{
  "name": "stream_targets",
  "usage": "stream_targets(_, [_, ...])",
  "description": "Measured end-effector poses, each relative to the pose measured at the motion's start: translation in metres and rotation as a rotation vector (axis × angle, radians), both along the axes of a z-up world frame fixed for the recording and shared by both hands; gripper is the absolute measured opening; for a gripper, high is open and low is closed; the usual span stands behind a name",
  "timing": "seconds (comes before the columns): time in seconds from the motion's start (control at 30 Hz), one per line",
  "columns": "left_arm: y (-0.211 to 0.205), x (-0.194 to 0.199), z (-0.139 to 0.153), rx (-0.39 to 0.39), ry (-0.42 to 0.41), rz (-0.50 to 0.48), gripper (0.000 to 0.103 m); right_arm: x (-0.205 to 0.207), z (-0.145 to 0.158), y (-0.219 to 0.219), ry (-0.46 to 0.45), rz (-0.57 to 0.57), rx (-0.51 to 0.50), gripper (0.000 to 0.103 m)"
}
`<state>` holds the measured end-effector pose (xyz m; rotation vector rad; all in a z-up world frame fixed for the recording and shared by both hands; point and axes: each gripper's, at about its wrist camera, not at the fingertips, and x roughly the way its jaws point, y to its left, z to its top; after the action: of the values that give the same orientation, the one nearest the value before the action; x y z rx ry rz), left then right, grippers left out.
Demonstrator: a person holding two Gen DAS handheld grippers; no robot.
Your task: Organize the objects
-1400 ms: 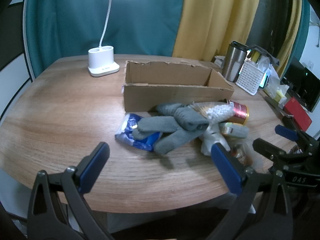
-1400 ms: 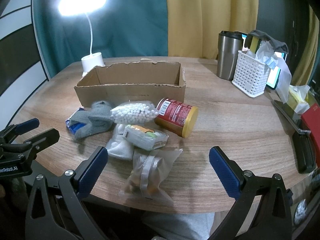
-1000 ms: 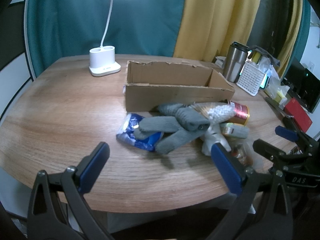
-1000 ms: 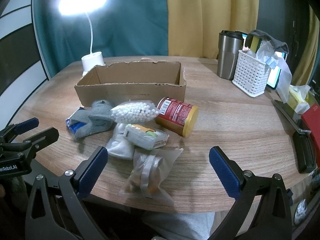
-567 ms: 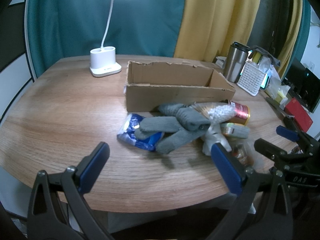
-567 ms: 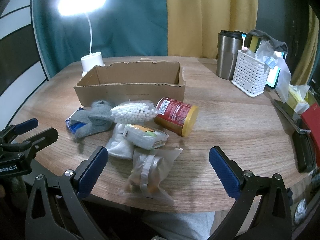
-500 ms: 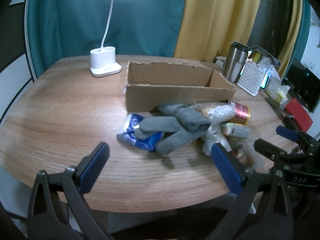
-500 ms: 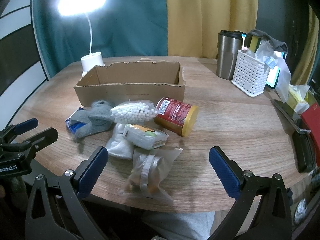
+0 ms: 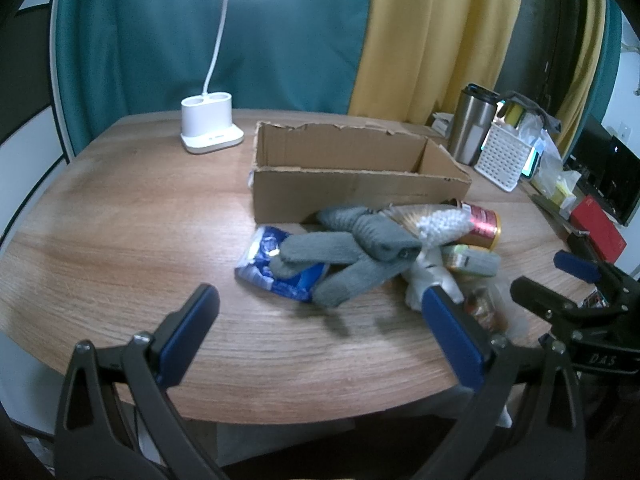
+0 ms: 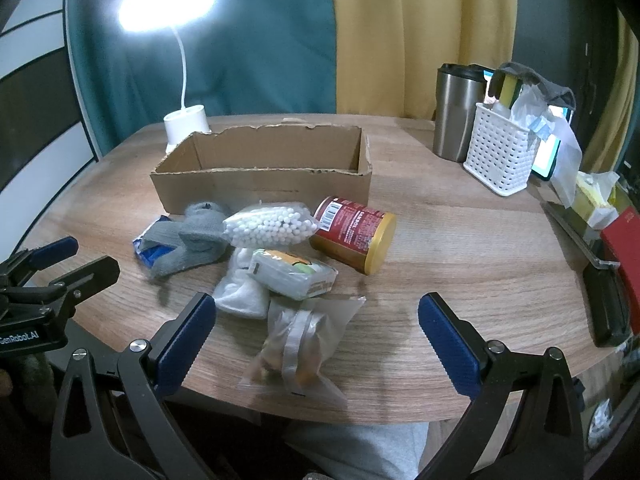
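Note:
An open cardboard box stands on the round wooden table, empty as far as I can see. In front of it lies a pile: grey gloves over a blue packet, a bag of cotton swabs, a red can on its side, a white wipes pack, a white pouch and a clear bag of small items. My left gripper is open at the table's near edge, short of the gloves. My right gripper is open, around the clear bag.
A white desk lamp stands at the back left. A steel tumbler and a white basket stand at the back right. A red box and black items lie along the right edge.

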<state>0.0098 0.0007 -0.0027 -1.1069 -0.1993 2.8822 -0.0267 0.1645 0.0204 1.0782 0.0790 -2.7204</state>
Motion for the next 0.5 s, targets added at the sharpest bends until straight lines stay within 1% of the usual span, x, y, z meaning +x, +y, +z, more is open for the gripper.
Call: stream_targets(0.5, [-0.0002,-0.0005,-0.0015,0.002,-0.001,0.0,0.102,-0.0018,-0.0029,-0.0033,-0.013,0.009,0.003,0.103])
